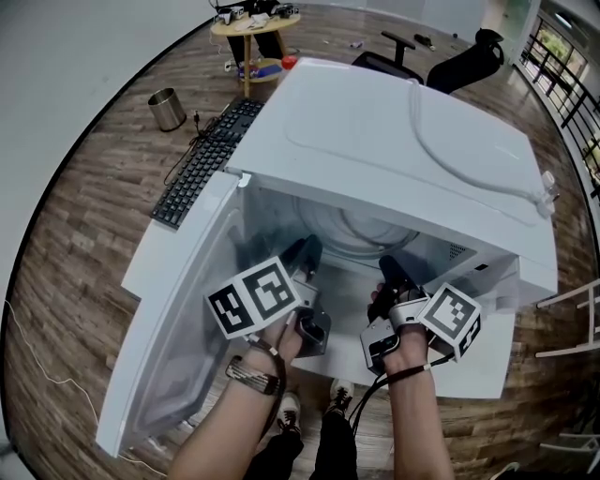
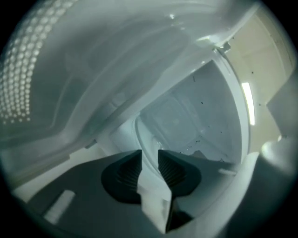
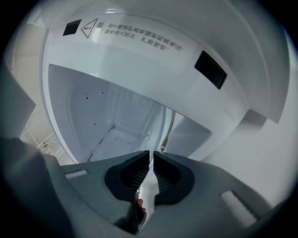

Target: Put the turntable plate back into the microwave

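The white microwave (image 1: 394,131) stands with its door (image 1: 173,337) swung open to the left. The clear glass turntable plate (image 1: 361,239) lies inside the cavity mouth, with both grippers at its near rim. My left gripper (image 1: 305,255) has the rim (image 2: 151,195) between its jaws (image 2: 150,155), which stand apart around it without clearly pressing. In the right gripper view the rim (image 3: 147,188) shows as a thin pale edge, and my right gripper (image 1: 389,274) (image 3: 151,157) is shut on it. The far part of the plate is hidden under the microwave's top.
A black keyboard (image 1: 208,159) lies on the wooden floor to the left, by a metal bin (image 1: 167,109). A round table (image 1: 253,28) and office chairs (image 1: 455,61) stand behind. The cavity's back wall (image 3: 116,116) and ceiling are close ahead.
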Demonstrator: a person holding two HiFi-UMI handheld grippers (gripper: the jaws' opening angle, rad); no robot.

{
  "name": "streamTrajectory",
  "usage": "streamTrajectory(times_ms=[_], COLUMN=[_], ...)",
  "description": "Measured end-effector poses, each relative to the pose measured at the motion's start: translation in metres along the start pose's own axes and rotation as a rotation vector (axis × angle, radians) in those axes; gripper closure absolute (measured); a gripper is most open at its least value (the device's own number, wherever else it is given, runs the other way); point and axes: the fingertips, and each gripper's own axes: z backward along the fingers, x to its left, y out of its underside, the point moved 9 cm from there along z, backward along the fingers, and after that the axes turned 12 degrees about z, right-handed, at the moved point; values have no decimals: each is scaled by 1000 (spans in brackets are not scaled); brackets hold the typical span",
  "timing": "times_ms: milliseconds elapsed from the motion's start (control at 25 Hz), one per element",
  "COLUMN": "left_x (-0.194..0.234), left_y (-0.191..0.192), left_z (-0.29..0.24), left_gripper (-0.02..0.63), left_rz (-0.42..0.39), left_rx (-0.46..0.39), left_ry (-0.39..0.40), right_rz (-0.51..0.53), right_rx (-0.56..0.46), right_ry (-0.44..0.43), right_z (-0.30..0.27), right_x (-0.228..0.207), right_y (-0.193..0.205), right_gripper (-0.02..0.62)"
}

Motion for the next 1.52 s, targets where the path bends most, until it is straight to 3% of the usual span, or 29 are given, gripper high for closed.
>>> streamTrajectory(times_ms=[400, 1160, 1520], left_x=[-1, -22, -19], left_y=[7, 27, 29], left_z=[-7, -17, -16], left_gripper=[624, 614, 611], left_rz=[32, 17, 26], left_rx=[19, 93, 96], left_ry=[3, 106, 101], right_rz=[-9, -15, 11], right_rx=[-16, -22, -13], right_ry=[2, 9, 9], right_z=[0, 1, 2], right_x=[3, 3, 4], right_y=[0, 4, 2], right_gripper=[568, 568, 568])
